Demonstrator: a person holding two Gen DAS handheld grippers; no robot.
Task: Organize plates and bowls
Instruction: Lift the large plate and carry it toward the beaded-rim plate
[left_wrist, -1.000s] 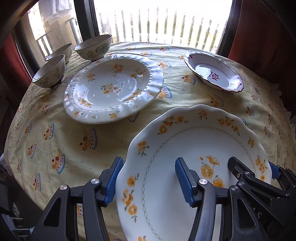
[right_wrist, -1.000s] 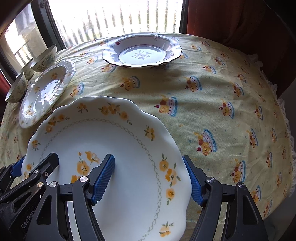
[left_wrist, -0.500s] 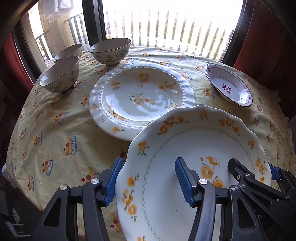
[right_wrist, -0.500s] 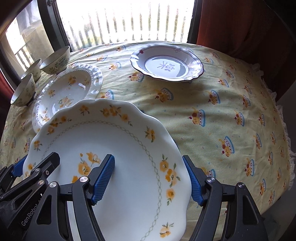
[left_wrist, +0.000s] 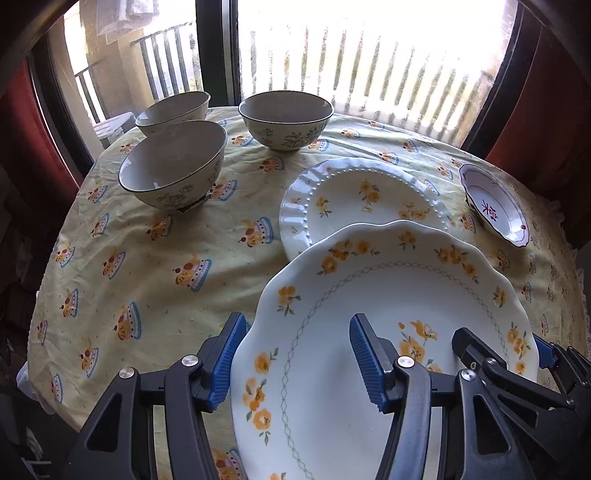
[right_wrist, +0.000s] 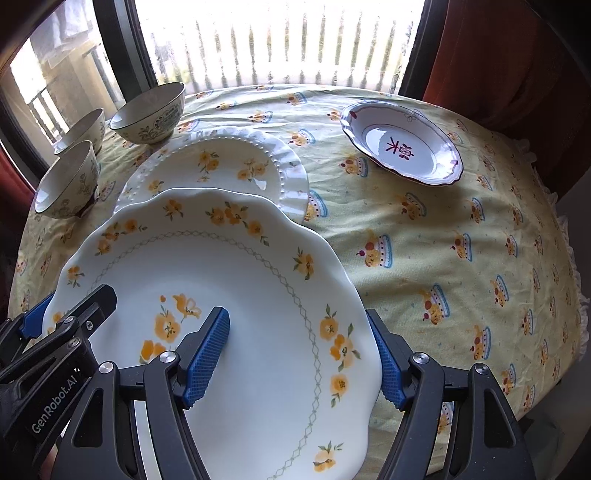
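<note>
A large scalloped white plate with orange flowers (left_wrist: 388, 295) (right_wrist: 221, 280) is held between both grippers. My left gripper (left_wrist: 295, 354) is shut on its left rim and my right gripper (right_wrist: 299, 354) is shut on its right rim. The plate hangs partly over a beaded white flowered plate (left_wrist: 354, 199) (right_wrist: 229, 166) that lies on the table. Three patterned bowls stand at the far left; the nearest (left_wrist: 173, 162) (right_wrist: 66, 181), the middle one (left_wrist: 284, 118) (right_wrist: 147, 110) and the far one (left_wrist: 173, 107) (right_wrist: 81, 125).
A small dish with purple rim and red mark (left_wrist: 495, 206) (right_wrist: 402, 144) lies at the far right. The round table has a yellow cupcake-print cloth (left_wrist: 147, 266) (right_wrist: 443, 240). A window with railings stands behind it, with red curtains at both sides.
Both grippers have carried the large plate left and forward. It now overlaps the beaded plate, and the bowls look nearer.
</note>
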